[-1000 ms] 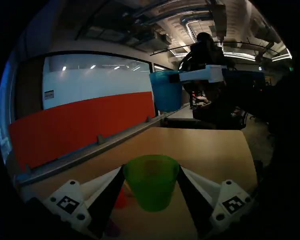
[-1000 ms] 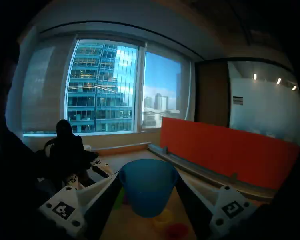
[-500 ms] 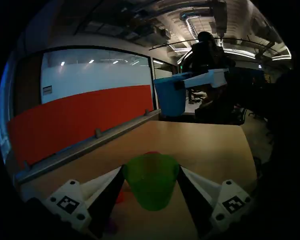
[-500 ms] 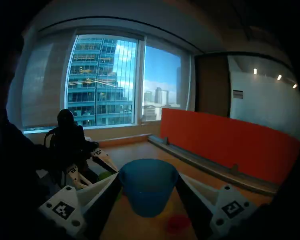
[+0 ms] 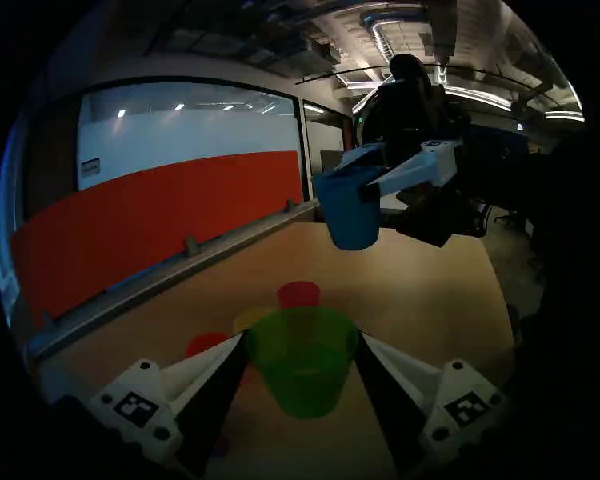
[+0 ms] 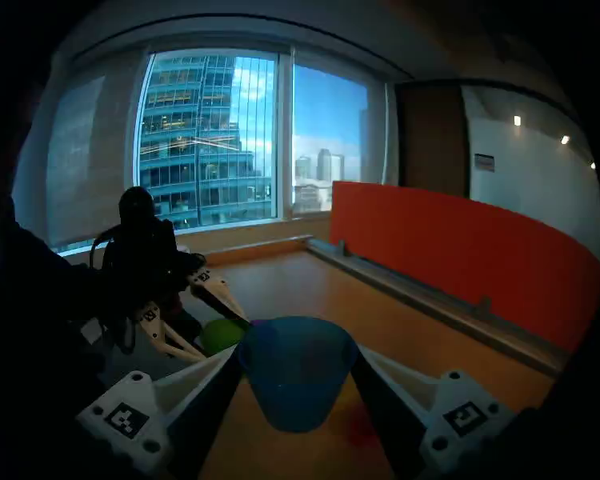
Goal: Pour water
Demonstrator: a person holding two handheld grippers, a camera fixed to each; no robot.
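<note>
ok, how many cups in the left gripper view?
5: green cup in the jaws of the left gripper, blue cup held up by the right gripper; on the table a far red cup, yellow cup, near red cup. Others may be hidden.

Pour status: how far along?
Done: left claw grips the green cup, right claw grips the blue cup. In hand: blue cup held in the air beyond the green one, slightly tilted. Left: bringing it over the green cup, then the pour itself.
</note>
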